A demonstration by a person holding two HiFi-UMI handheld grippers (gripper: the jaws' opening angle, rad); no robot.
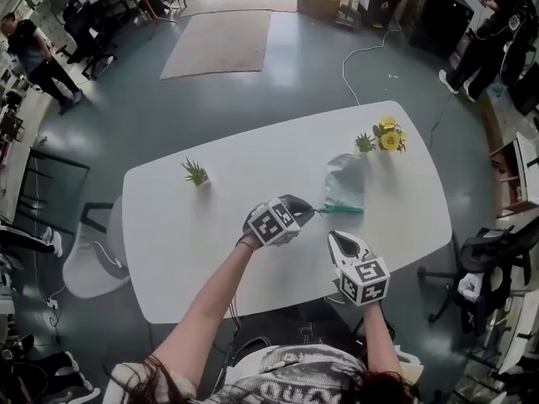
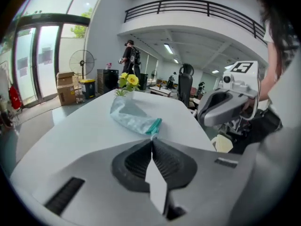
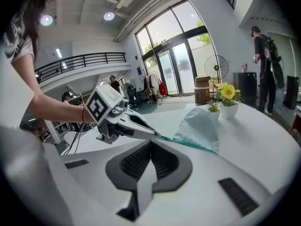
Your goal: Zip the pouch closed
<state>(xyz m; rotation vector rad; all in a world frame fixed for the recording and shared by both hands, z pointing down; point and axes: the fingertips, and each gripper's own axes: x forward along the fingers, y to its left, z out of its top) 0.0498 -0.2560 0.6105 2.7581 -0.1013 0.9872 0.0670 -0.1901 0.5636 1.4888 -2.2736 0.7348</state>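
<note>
A pale blue-green pouch point(image 1: 345, 183) point(image 2: 129, 114) point(image 3: 200, 124) lies flat on the white table point(image 1: 185, 251), its teal zip strip point(image 1: 341, 210) along the near edge. My left gripper point(image 1: 313, 211) point(image 2: 152, 139) point(image 3: 156, 135) is shut, its tip pinched on the zip pull at the strip's left end. My right gripper point(image 1: 339, 236) point(image 3: 150, 142) hovers just in front of the pouch, to the right of the left one. Its jaws are shut with nothing between them, and it does not touch the pouch.
A pot of yellow flowers point(image 1: 389, 137) stands just behind the pouch, and a small green plant point(image 1: 196, 173) sits at the table's left. Chairs stand at the table's right point(image 1: 484, 251) and left point(image 1: 84, 263). People stand far off on the floor.
</note>
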